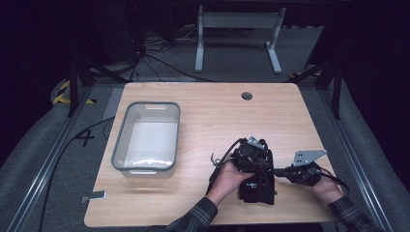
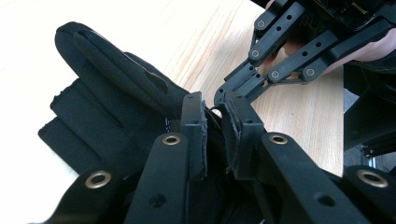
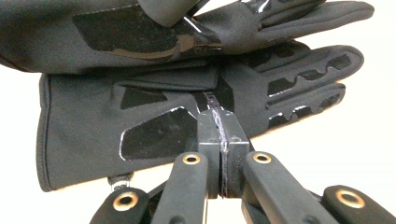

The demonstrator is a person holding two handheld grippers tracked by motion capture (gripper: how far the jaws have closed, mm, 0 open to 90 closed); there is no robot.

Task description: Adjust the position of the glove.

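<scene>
A pair of black gloves (image 1: 256, 187) lies stacked near the table's front edge. My left gripper (image 1: 258, 159) sits on top of them. In the left gripper view its jaws (image 2: 215, 135) stand a narrow gap apart with black glove fabric (image 2: 107, 102) between the pads. My right gripper (image 1: 279, 171) reaches in from the right. Its jaws (image 3: 222, 135) are pressed together on the edge of the lower glove (image 3: 116, 116). The upper glove (image 3: 233, 28) hangs folded just above it. The right gripper's tips (image 2: 222, 95) meet the fabric close to my left jaws.
An empty grey-rimmed plastic bin (image 1: 147, 137) stands on the left half of the wooden table (image 1: 217, 111). A round cable hole (image 1: 247, 95) sits near the far edge. Beyond the table are a white desk frame (image 1: 237, 34) and cables on the floor.
</scene>
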